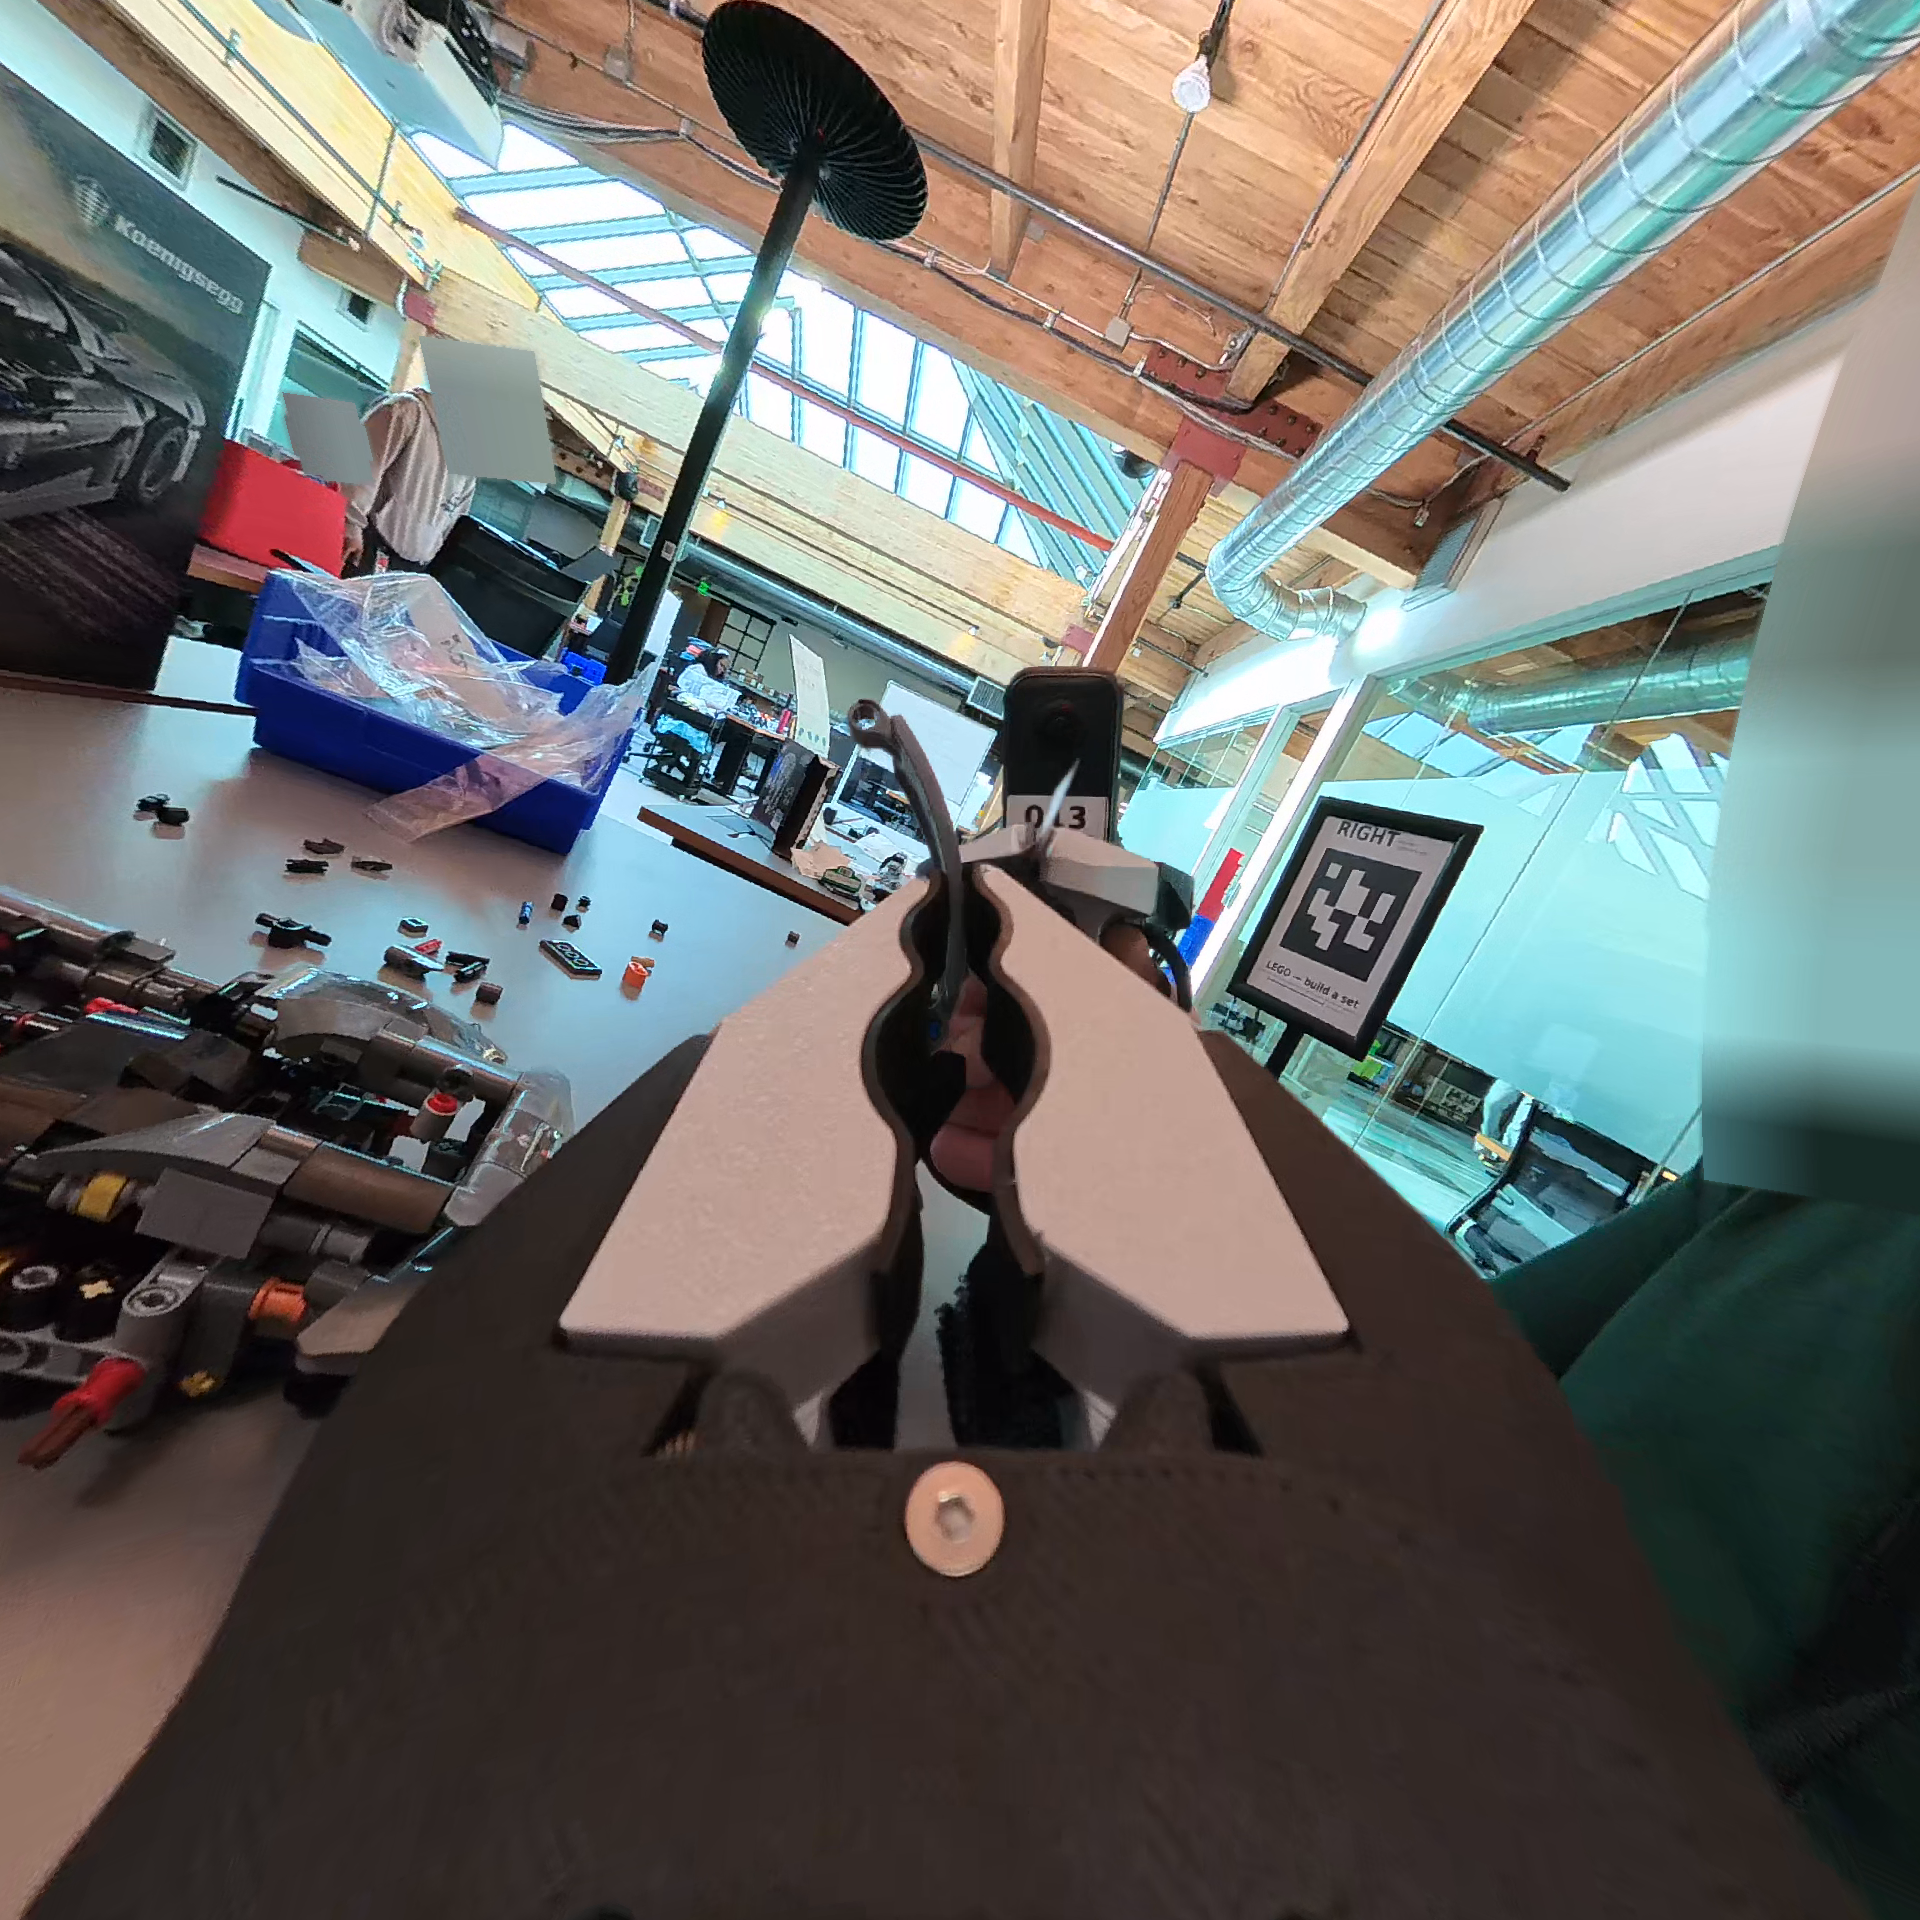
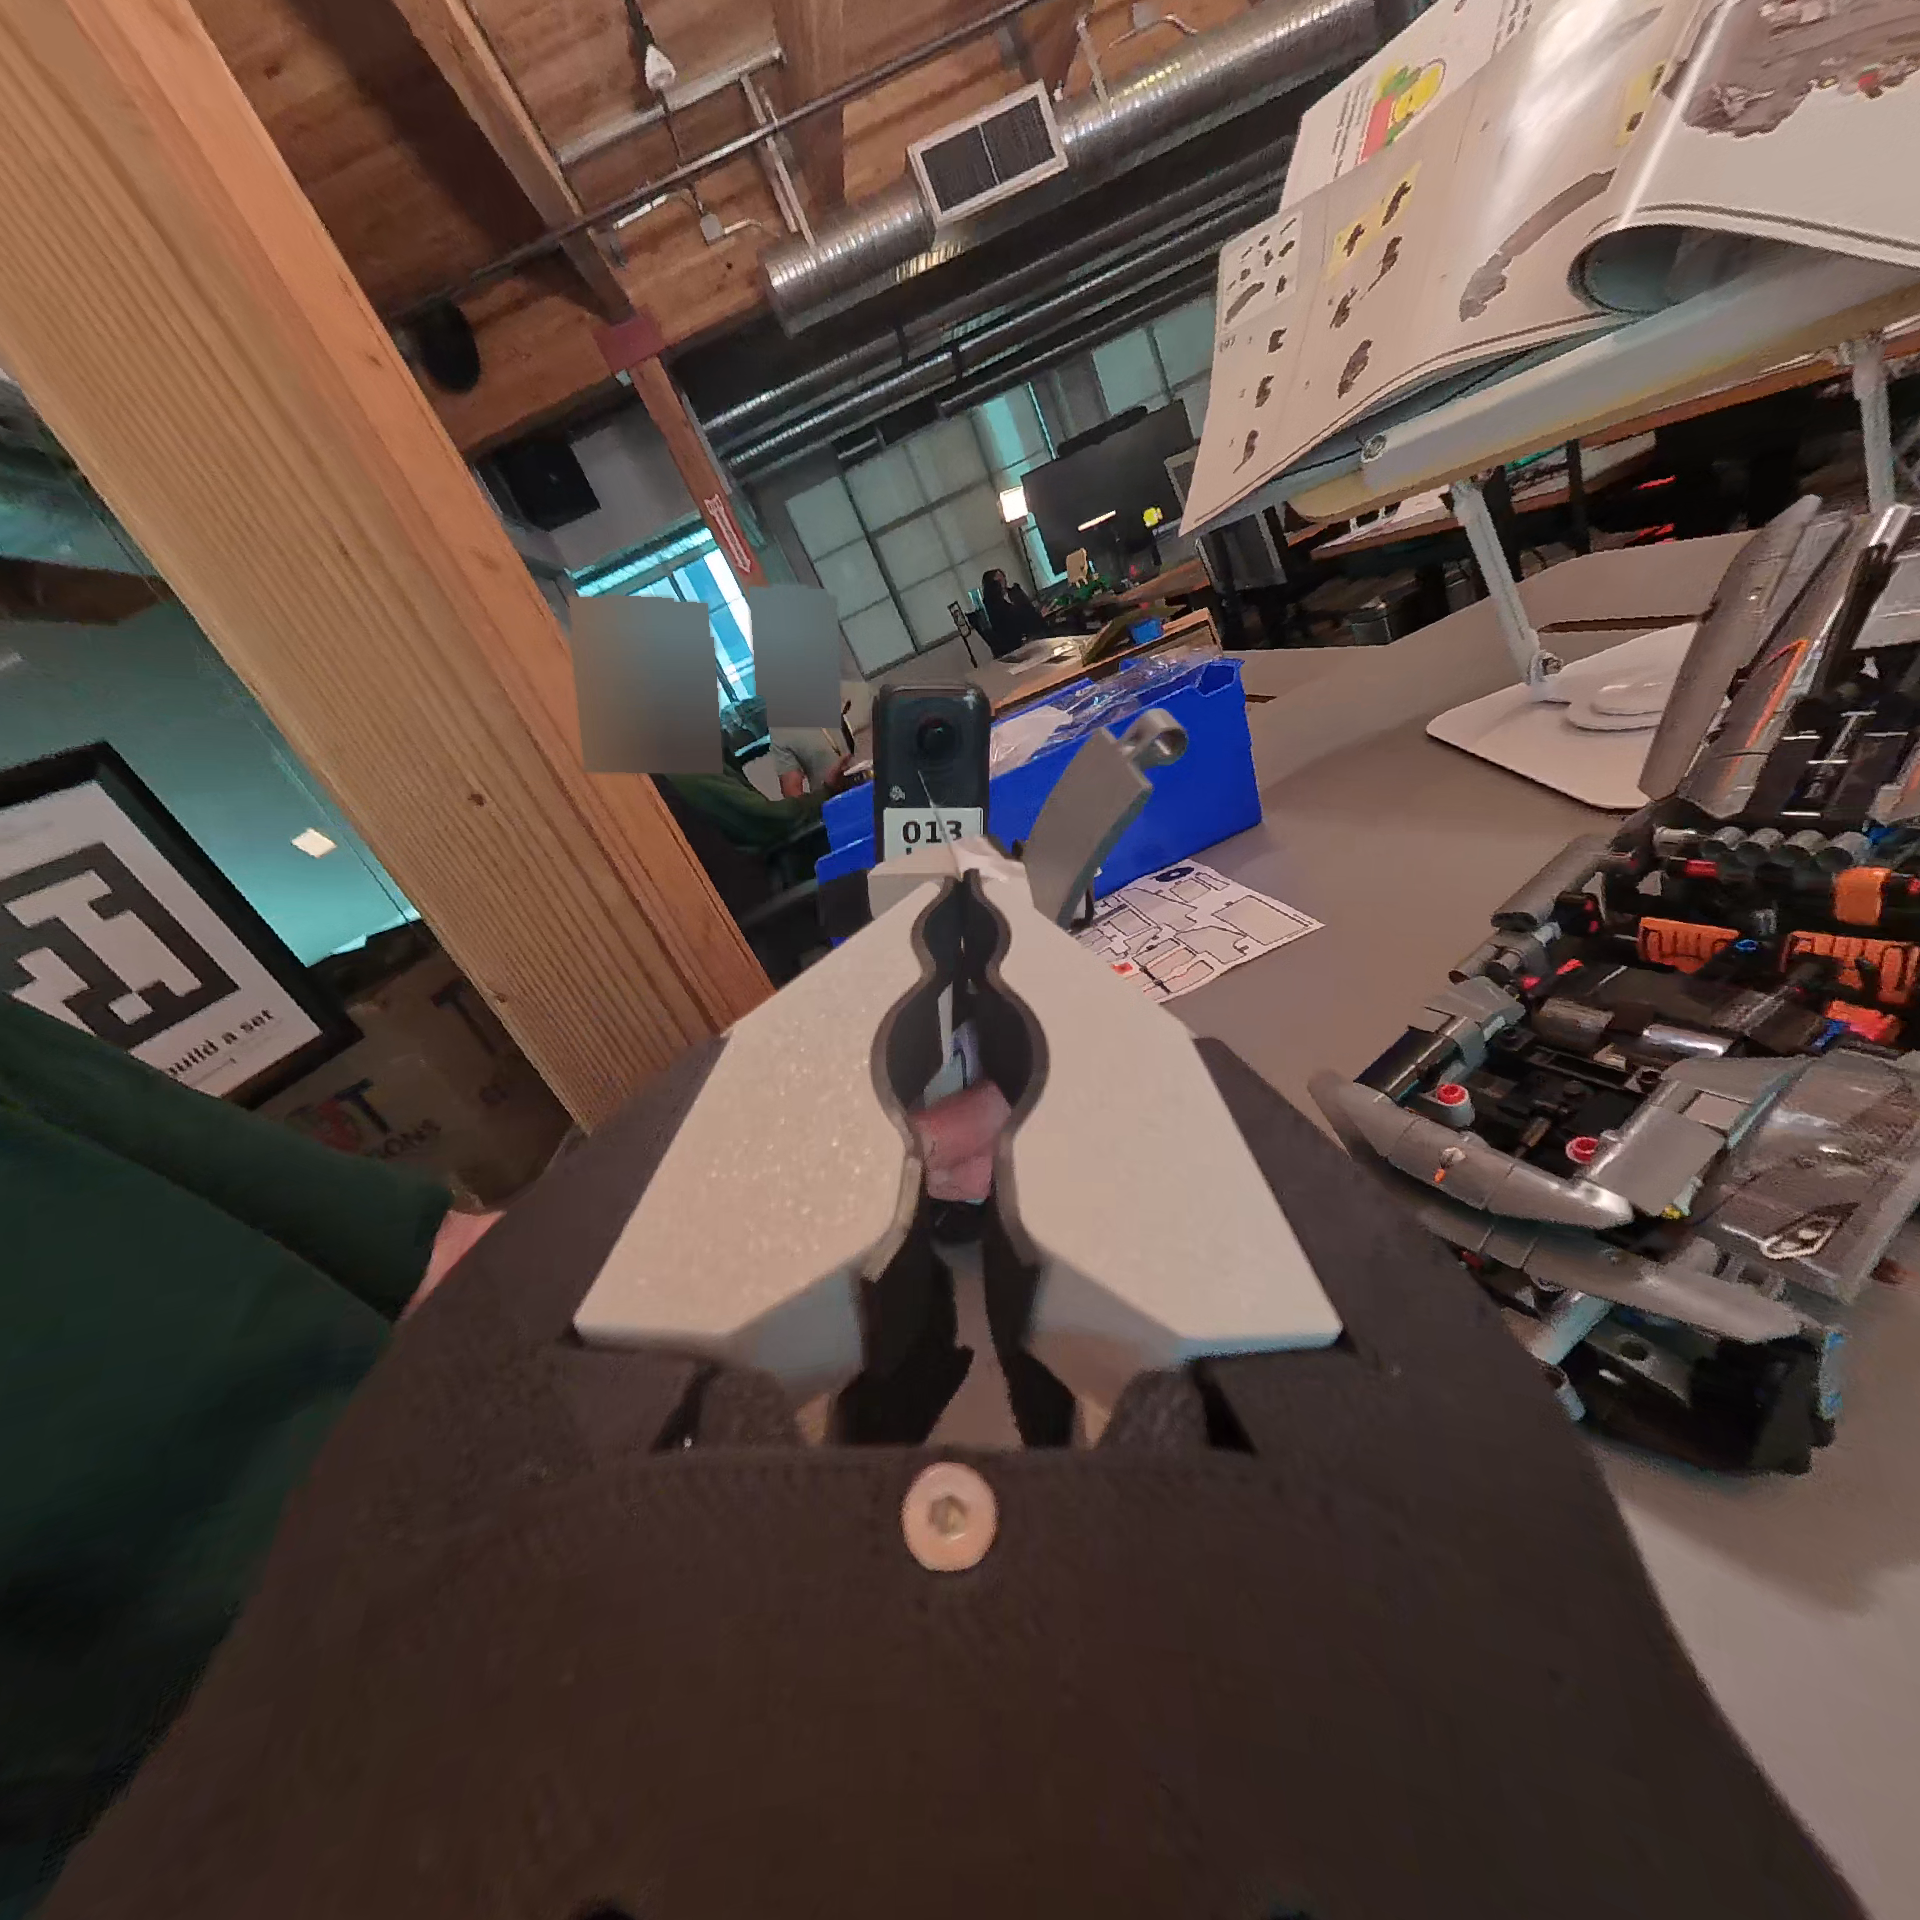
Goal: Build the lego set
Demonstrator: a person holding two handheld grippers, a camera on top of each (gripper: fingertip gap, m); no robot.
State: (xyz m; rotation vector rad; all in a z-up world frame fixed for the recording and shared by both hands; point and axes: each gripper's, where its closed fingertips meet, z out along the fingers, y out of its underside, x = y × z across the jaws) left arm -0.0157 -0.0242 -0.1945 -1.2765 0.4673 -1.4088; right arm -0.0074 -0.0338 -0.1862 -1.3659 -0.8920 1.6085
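My left gripper (image 1: 961, 883) is shut on a curved grey Lego panel (image 1: 928, 790), seen edge-on and rising from its tips. The same panel shows in the right wrist view (image 2: 1091, 821). My right gripper (image 2: 961, 883) is shut on a thin white sticker (image 2: 948, 1044), held edge-on. The two grippers face each other tip to tip above the table, and the right gripper (image 1: 1049, 857) sits just past the panel. The grey, black and orange Lego car (image 1: 229, 1143) lies on the table at the left; in the right wrist view it (image 2: 1683, 1039) is at the right.
Loose small pieces (image 1: 468, 945) are scattered on the grey table. A blue bin (image 1: 416, 727) holds clear plastic bags. A sticker sheet (image 2: 1195, 925) lies flat. An open instruction booklet (image 2: 1507, 208) rests on a white stand. A wooden post (image 2: 312, 520) and a framed sign (image 1: 1351, 925) stand beside me.
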